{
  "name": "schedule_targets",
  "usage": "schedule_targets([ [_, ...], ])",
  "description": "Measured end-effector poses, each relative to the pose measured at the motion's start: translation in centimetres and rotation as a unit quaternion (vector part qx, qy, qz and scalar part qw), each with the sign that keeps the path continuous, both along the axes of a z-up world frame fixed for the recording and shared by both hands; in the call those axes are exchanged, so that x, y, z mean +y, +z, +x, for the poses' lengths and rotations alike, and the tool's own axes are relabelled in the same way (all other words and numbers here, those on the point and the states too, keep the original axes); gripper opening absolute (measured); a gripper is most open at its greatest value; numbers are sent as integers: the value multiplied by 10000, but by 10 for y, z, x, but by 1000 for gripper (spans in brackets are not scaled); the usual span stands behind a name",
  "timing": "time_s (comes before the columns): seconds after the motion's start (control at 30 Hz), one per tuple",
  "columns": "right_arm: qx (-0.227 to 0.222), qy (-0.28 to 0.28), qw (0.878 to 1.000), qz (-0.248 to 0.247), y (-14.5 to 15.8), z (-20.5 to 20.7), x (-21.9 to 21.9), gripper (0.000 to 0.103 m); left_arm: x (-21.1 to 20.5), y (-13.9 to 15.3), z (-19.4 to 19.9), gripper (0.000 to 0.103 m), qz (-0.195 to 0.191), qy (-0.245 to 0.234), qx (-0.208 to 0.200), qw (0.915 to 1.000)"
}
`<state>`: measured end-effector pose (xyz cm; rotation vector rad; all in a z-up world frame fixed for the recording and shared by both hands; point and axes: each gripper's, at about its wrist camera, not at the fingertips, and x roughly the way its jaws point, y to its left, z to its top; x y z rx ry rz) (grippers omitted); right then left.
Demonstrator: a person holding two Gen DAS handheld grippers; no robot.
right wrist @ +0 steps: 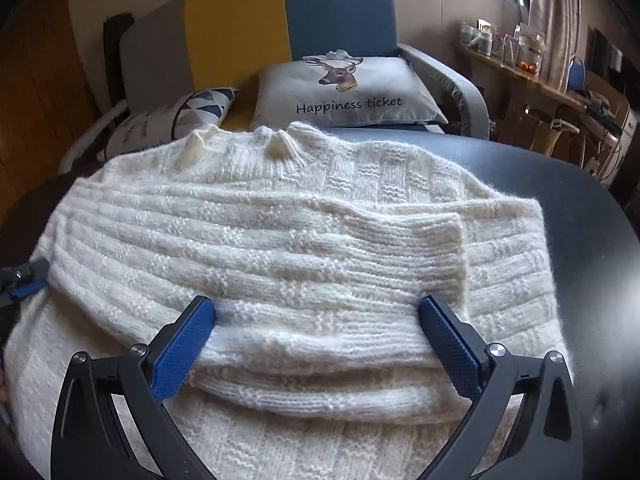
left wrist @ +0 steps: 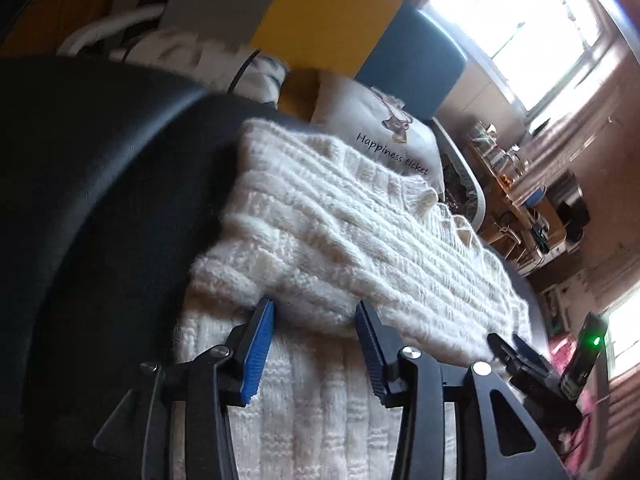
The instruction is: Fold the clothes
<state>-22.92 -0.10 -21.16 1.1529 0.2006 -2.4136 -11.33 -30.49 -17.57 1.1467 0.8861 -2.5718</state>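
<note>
A: Left wrist view, item one: left gripper (left wrist: 316, 320), jaws spread, nothing pinched (blue pads over the knit).
B: Item two?
A: Cream knit sweater (right wrist: 280, 248), sleeve folded across the body, lying on the dark table (right wrist: 592, 240).
B: And rightmost?
A: Right gripper (right wrist: 316, 332), jaws spread wide, straddling the folded sleeve; whether the pads touch it, I cannot tell.

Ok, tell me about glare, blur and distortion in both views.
Left wrist view: window blown out white, yellow panel smeared, horizon tilted. Right wrist view: sharper, cream knit sweater evenly lit, fisheye bends the dark table edge, corners vignetted.
</note>
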Motion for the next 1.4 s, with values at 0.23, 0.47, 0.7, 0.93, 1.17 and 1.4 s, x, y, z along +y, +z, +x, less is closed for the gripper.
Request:
schedule_targets([
  [0.23, -319, 27, 9986, -416, 13, -6, 13, 103, 3, 18, 12, 43, -42, -110, 101, 9999],
  [0.47, -209, 375, 9942, -987, 39, -19, 4, 103, -4, 43, -12, 45, -514, -363, 277, 9976],
  [0.7, -376, 356, 9952, -831, 16, -47, -2, 103, 4, 22, -33, 45, -1029, -885, -308, 9903],
  [0.93, -558, 822, 9912, -874, 22, -53, -14, 103, -6, 35, -51, 45, -909, -1048, 38, 9903],
  [1.17, -571, 912, 9934, -404, 14, -64, -26, 103, -11, 20, -65, 46, -1072, -1044, -407, 9879],
  [1.4, -860, 2232, 9671, -868, 37, -33, -49, 103, -12, 25, -76, 46, -864, -1211, -295, 9884],
])
